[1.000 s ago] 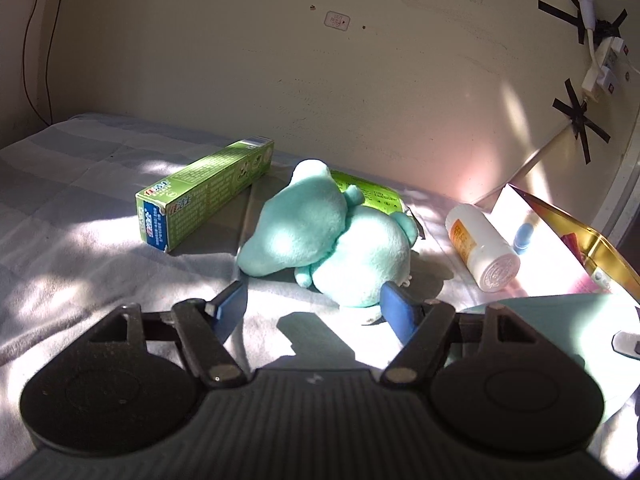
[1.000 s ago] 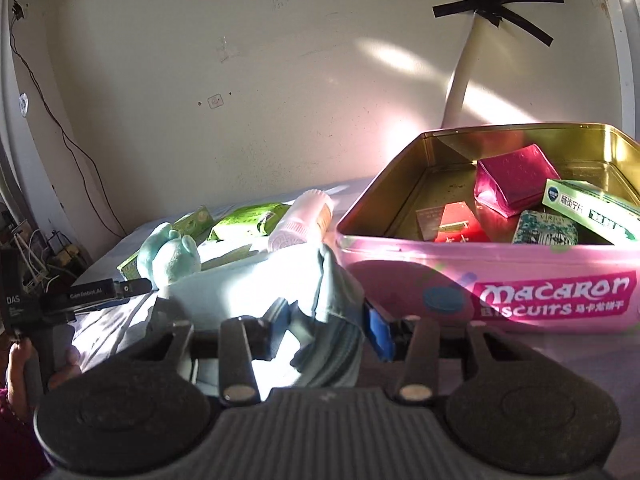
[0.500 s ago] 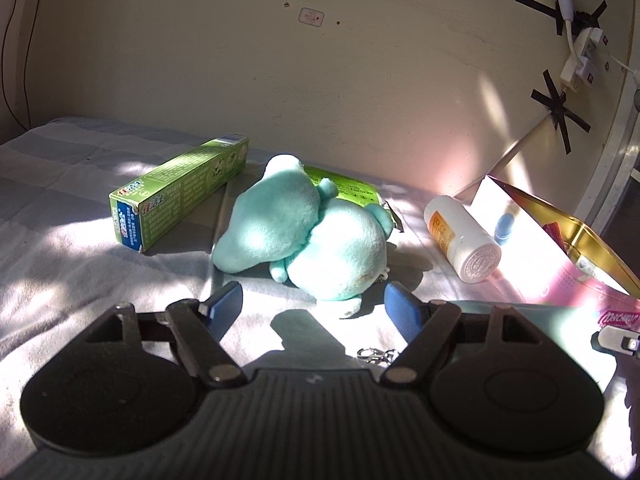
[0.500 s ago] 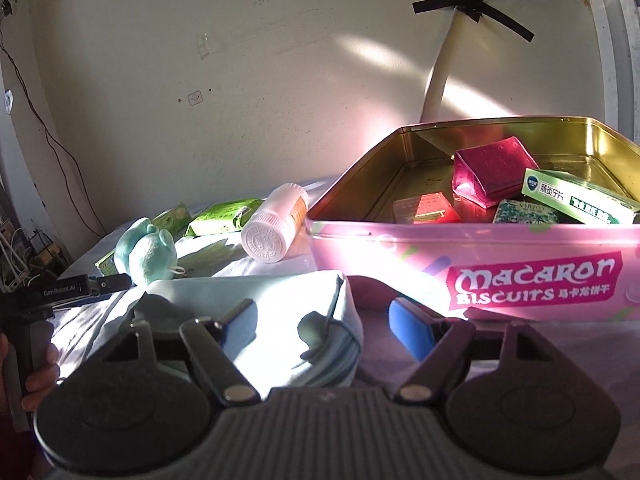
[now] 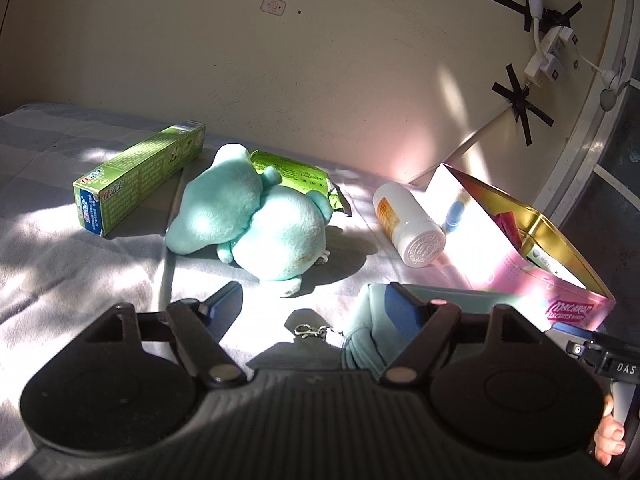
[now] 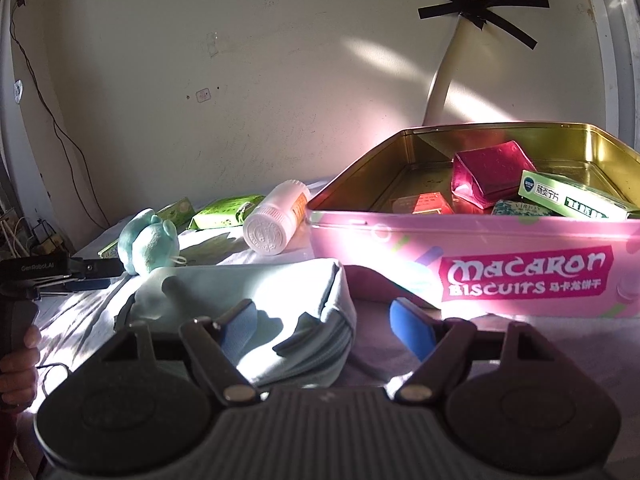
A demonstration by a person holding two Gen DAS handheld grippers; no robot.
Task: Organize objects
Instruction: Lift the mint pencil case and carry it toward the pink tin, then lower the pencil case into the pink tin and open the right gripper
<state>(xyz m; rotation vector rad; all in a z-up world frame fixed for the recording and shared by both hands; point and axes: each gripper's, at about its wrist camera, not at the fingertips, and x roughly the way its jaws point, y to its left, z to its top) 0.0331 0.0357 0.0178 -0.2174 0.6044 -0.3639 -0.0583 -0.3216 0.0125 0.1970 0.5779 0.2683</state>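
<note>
Right gripper (image 6: pixel 328 324): a second ago it was clamped on the light blue pouch (image 6: pixel 256 304); now its jaws stand wide, nothing between the pads.
Pouch: no longer bunched upright between the fingers; it lies flat on the bedsheet (image 6: pixel 76 320), just in front of the pink biscuit tin (image 6: pixel 480 264).
Right view: pulled back a little, so the tin and the white bottle (image 6: pixel 276 220) show fuller.
Left gripper (image 5: pixel 312 304): jaws as wide as before, but shifted toward the pouch (image 5: pixel 366 332); its right pad now sits against the pouch's end.
Left view: the pouch's metal clip (image 5: pixel 310 330) has come into sight between the fingers.
</note>
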